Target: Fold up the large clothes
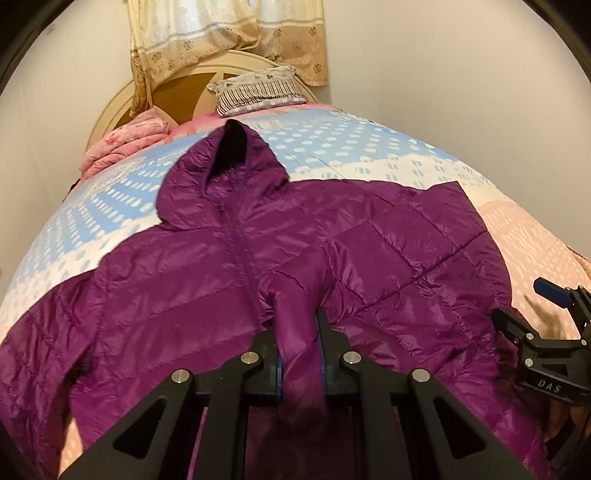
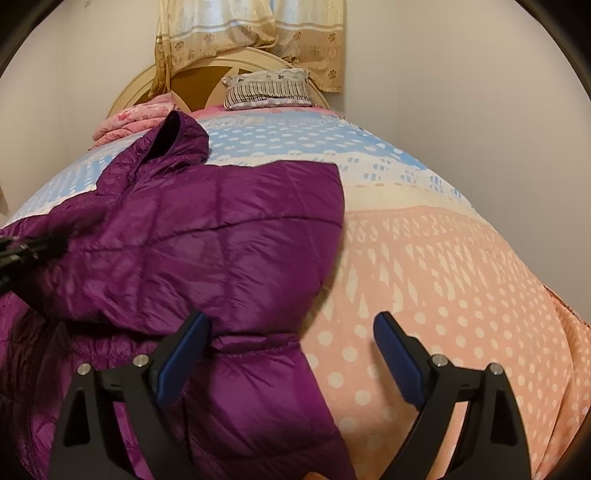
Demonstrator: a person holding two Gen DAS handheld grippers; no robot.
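Left wrist view: one purple jacket (image 1: 192,295), left gripper (image 1: 299,332) pinching it, right gripper (image 2: 291,332) spread.

I am in a home bedroom: beyond my jaws spreads a bed under a patterned blue, cream and pink quilt (image 2: 424,258). Far ahead a striped pillow (image 1: 256,94) leans on a rounded cream headboard (image 1: 177,88), with a gold floral curtain (image 2: 255,33) hanging above it.

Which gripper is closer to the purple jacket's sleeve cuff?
Left. The left gripper is shut on the sleeve cuff; the right gripper hangs open at the purple jacket's folded right edge.
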